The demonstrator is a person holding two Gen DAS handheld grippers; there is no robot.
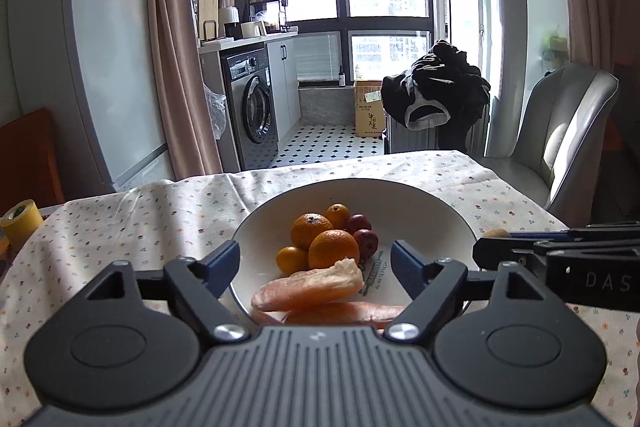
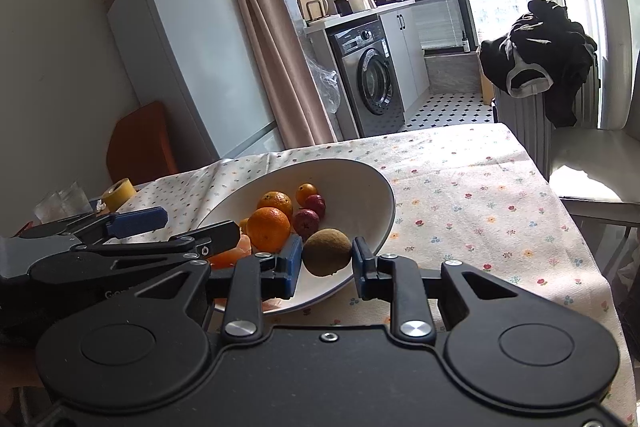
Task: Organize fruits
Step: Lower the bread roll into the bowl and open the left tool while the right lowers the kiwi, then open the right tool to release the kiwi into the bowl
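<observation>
Brown kiwi (image 2: 327, 252) pinched in my right tongs (image 2: 325, 263) over the white bowl's (image 2: 372, 187) near rim, mid-desk (image 2: 460, 187); my left tongs (image 1: 315, 263) spread above oranges (image 1: 333, 248).

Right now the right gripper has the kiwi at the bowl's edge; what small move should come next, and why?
Probably ease the right gripper forward and open it, letting the kiwi settle in the white bowl. The kiwi is pinched over the near rim, beside the oranges, and the left gripper hangs open.
</observation>
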